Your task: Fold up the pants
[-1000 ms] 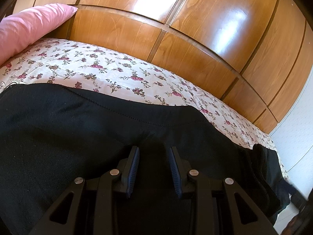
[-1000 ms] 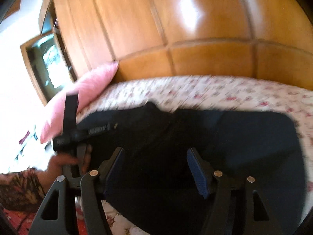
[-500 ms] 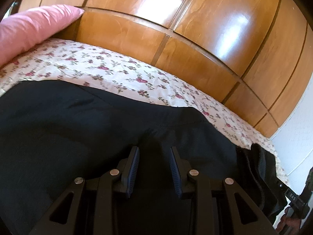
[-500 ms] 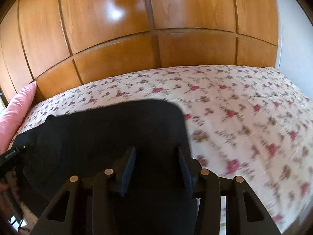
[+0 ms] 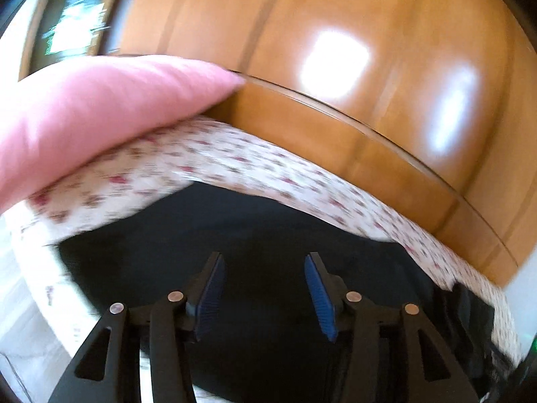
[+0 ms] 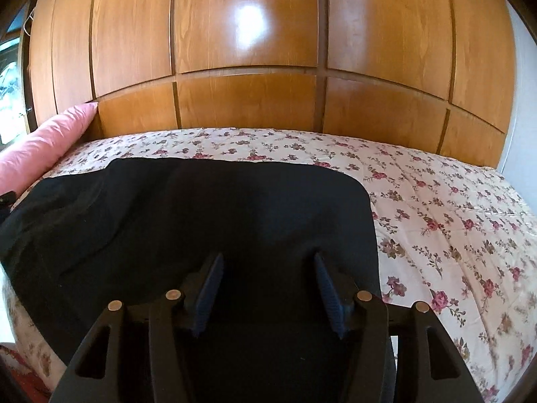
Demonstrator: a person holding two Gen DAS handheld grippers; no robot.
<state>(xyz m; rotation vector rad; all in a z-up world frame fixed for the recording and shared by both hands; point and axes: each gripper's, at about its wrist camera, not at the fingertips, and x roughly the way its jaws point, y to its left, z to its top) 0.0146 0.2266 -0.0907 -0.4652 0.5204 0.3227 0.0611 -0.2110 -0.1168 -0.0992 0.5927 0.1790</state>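
The left gripper (image 5: 263, 262) and right gripper (image 6: 266, 262) both have their jaws apart, just widened, gripping nothing, above the black pants (image 6: 201, 221). The pants lie spread on the floral bedspread (image 6: 436, 208), below the wooden wardrobe (image 6: 245, 33), near a pink pillow (image 5: 94, 107).

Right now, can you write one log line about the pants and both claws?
pants: black, flat on flowered bed | left claw: just opened, empty | right claw: just opened, empty | pillow: pink, far left
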